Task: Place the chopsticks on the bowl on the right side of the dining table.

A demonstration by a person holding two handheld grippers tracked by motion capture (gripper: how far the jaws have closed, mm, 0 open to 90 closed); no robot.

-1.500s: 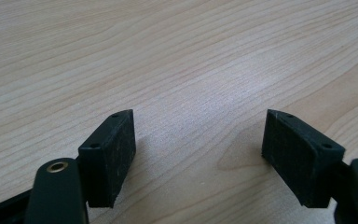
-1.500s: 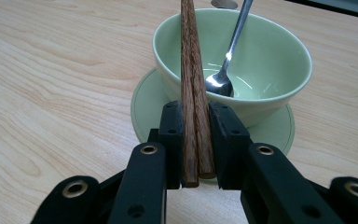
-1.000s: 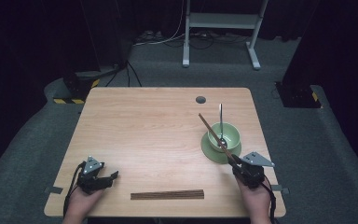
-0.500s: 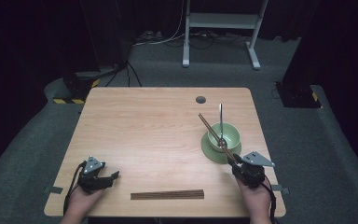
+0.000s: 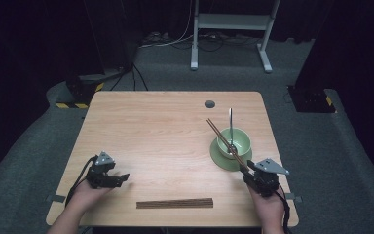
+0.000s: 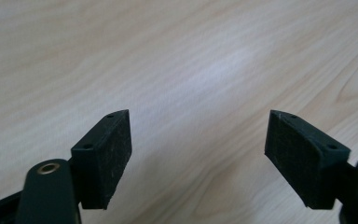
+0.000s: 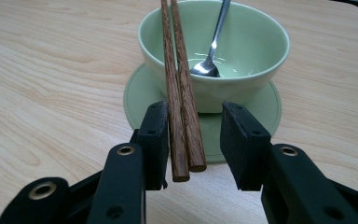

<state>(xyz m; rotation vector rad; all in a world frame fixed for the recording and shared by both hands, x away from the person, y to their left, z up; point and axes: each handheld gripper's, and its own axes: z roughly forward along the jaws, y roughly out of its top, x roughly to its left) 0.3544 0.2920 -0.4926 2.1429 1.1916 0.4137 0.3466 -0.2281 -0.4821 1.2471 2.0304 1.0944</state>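
With its jaws just opened off them, the right gripper (image 7: pixel 191 135) left the light, stiff, roll-prone chopsticks (image 7: pixel 179 93) propped on the bowl (image 7: pixel 242 93) near the tabletop's right edge, best pinched by their thick ends.

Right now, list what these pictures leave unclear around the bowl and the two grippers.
- Chopsticks across the bowl: far tips cut off by the right gripper view's top edge.
- Spoon: handle end cut off there too.
- Right gripper, jaws just opening: whether the left pad still touches the chopsticks is unclear.
- Left gripper: the high view is too small to show its open jaws.
- Second chopstick pair: too small to count.
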